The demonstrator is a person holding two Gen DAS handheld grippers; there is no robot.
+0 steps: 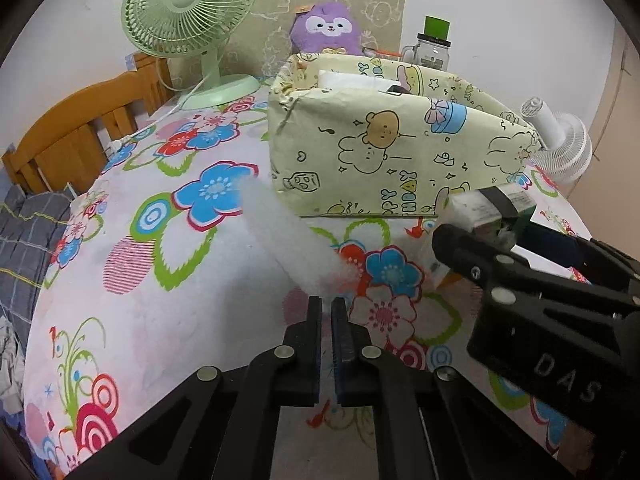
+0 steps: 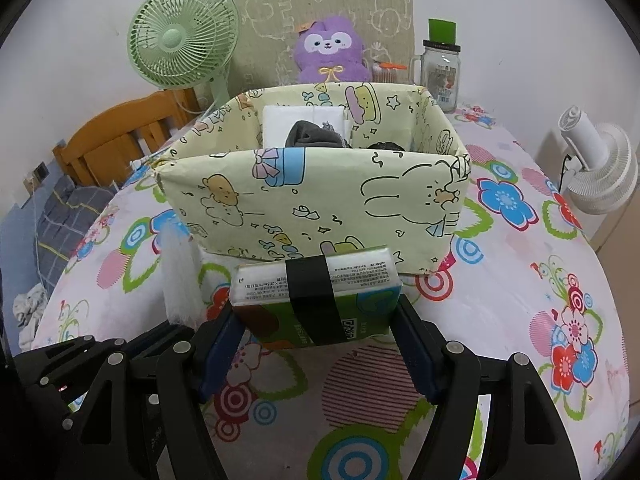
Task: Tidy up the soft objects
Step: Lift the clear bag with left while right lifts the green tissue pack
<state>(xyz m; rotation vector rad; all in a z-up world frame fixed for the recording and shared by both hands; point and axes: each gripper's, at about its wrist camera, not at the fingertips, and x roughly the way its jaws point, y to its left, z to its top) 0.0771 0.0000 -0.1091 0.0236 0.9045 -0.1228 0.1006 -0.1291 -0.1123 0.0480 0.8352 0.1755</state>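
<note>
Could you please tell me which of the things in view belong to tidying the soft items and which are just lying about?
Job: white fluffy strip, tissue pack, patterned box, left tool, right tool.

Lying about: green fan, purple plush, jar, white fan.

Home bedroom, wooden bedframe [image 1: 60, 136], plush toy [image 2: 330, 50]

Both grippers [image 1: 326, 304] [image 2: 320, 320] black, blue pads, silver rivets; "DAS" lettering.
</note>
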